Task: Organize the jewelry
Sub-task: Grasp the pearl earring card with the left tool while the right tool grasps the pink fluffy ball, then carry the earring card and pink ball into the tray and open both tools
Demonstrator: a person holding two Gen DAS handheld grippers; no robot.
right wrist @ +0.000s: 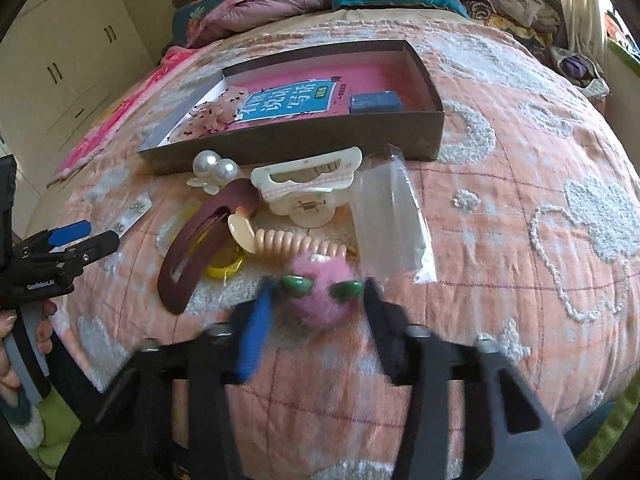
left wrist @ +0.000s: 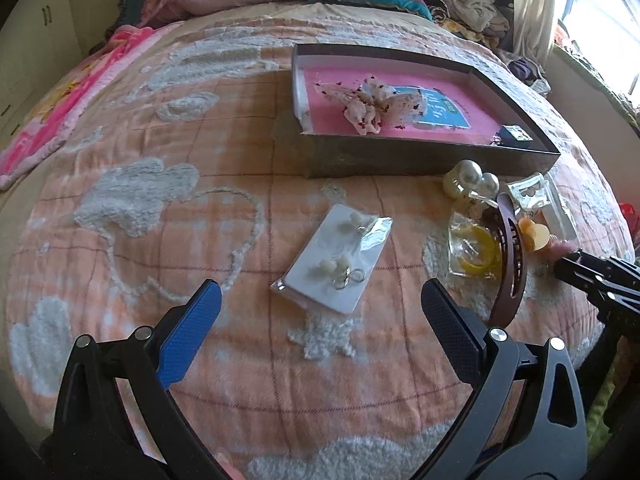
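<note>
Hair clips (right wrist: 224,236) before box (right wrist: 296,140); earring card (left wrist: 332,260) left.

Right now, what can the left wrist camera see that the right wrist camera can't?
Only the left wrist view shows the earring card up close, with its silver earrings, between the open left gripper fingers. Only the right wrist view shows the white hair claw, the coil hair tie and the pink pom-pom's green sunglasses, between the right gripper fingers. Both show the box, the pearl clip and the brown hair clip.
</note>
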